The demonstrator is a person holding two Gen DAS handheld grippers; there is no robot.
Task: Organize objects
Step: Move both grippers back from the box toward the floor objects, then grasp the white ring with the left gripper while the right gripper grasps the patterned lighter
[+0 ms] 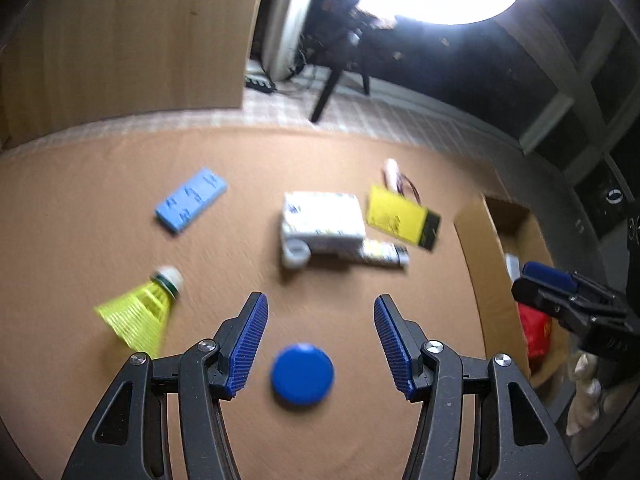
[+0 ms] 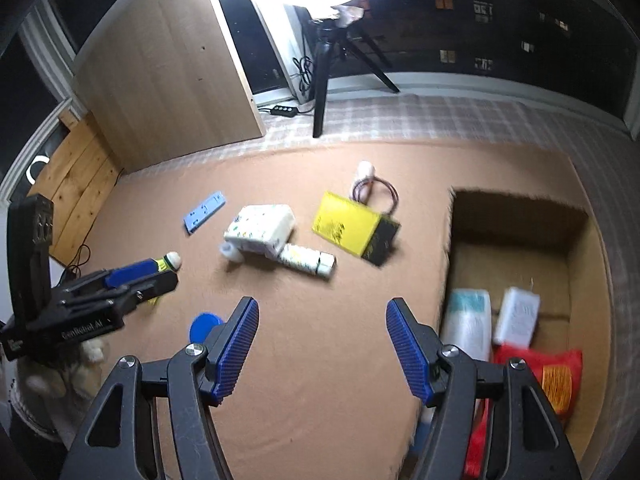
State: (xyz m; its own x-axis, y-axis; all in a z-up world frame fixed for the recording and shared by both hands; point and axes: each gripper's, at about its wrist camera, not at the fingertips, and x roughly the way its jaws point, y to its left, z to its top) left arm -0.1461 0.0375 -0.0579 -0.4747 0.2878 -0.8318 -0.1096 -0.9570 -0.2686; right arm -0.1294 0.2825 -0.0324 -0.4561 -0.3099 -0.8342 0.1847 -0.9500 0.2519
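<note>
My left gripper (image 1: 320, 316) is open and empty above a blue round lid (image 1: 302, 374) that lies between its fingers on the brown mat; the lid also shows in the right wrist view (image 2: 204, 326). My right gripper (image 2: 320, 316) is open and empty over the mat, beside the cardboard box (image 2: 450, 216). On the mat lie a yellow shuttlecock (image 1: 140, 312), a blue flat block (image 1: 190, 204), a white box (image 1: 322, 220), a white tube (image 1: 384, 254) and a yellow packet (image 1: 400, 216).
The cardboard box holds two white packs (image 2: 468, 320) and a red packet (image 2: 552, 376). A wooden panel (image 2: 168, 76) and a ring-light tripod (image 2: 322, 80) stand behind the mat. A small white item with a cord (image 2: 366, 172) lies at the back.
</note>
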